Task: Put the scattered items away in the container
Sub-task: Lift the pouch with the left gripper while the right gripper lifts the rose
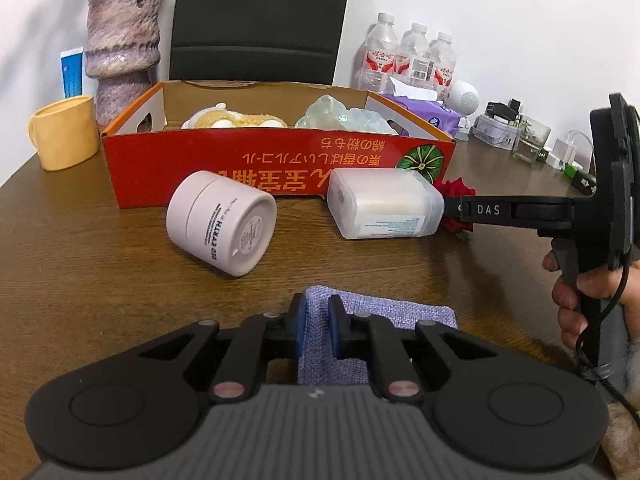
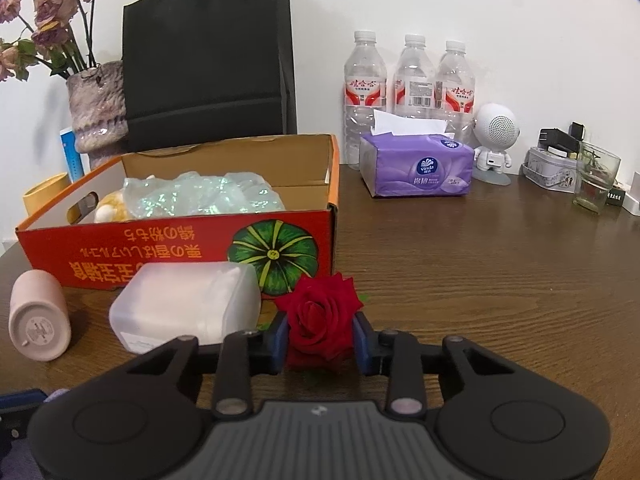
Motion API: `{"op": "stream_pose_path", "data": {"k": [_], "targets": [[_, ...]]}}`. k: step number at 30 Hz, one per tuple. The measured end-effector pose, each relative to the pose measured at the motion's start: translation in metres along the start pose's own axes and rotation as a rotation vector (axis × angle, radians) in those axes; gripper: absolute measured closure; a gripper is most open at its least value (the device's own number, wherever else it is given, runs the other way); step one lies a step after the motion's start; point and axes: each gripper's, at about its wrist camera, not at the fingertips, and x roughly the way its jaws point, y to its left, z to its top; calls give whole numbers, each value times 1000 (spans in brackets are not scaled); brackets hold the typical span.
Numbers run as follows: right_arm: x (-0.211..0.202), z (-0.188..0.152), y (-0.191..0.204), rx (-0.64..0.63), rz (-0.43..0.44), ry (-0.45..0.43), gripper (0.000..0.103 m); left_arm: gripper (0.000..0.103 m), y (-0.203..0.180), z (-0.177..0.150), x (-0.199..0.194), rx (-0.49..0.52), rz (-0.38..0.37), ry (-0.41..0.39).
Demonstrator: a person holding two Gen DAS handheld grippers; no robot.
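Left gripper [image 1: 316, 328] first: its blue-padded jaws are pinched tight on a lavender woven cloth [image 1: 384, 316], a coarse, loosely textured fabric lying flat on the brown wooden table [image 1: 100, 280]. The fold of cloth is squeezed between the pads, and the rest spreads toward three o'clock.

Over on the right gripper [image 2: 320, 340], the jaws are clamped on a deep red rose [image 2: 320, 316], velvety petals curled tight around the centre, with a hint of green leaf beneath. The bloom fills the gap, both pads touching its sides. In the left wrist view that gripper reaches in from three o'clock, and a hand [image 1: 592, 300] grips its handle.

Just beside the rose, at nine o'clock, lies a frosted translucent plastic box [image 2: 188, 304], rounded corners, on its side with a printed label. Further toward nine o'clock a pale pink jar [image 2: 38, 316] lies tipped over, its base facing the camera.

At twelve o'clock from both sits the container, an open red-orange cardboard box [image 2: 180, 248] printed upside-down with yellow characters and a green pumpkin. Inside it: a crumpled iridescent clear wrapper [image 2: 200, 196] and something cream and tan [image 2: 110, 208], partly hidden.
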Motion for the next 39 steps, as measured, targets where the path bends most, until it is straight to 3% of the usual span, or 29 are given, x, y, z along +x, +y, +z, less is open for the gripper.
{"op": "stream_pose_path", "data": {"k": [17,39], "targets": [[-10,-6,-1,28,-2,-1,72,94,6,-2,-23,-13,-13,-42],[-54,-20,12,17,23,-14,72,94,31,-8,-53,-140,21,-91]]}}
